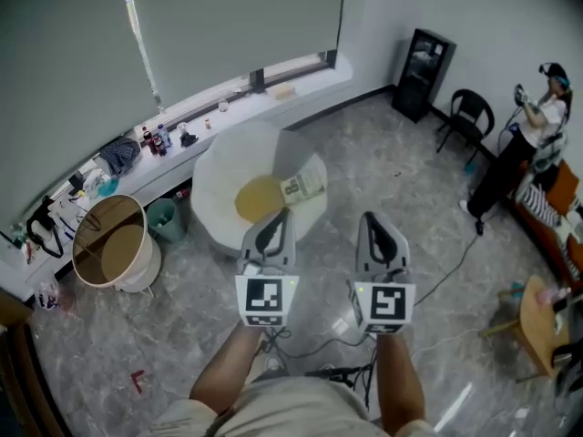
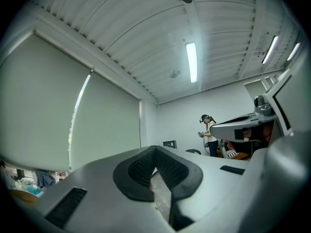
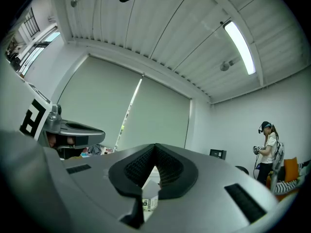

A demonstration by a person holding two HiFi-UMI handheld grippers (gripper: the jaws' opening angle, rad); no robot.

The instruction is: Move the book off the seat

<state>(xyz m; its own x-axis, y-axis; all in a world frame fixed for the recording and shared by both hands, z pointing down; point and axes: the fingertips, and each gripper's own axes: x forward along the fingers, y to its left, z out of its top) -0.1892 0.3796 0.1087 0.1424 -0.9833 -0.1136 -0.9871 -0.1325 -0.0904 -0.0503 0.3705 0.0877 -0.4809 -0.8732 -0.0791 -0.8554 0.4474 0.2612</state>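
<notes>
- Left gripper (image 1: 275, 218), jaws pressed together, empty, before the white seat (image 1: 223, 167).
- Right gripper (image 1: 373, 220) alongside, jaws closed on nothing.
- Book (image 1: 303, 188) lying on seat, just beside yellow cushion (image 1: 257, 198).

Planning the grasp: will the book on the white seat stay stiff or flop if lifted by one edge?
The book looks thin, so it is probably light and likely to sag or fan open from an edge grip. It lies near the rim of the seat, beside the yellow cushion, so a push may slide it off. Cover finish unclear.
</notes>
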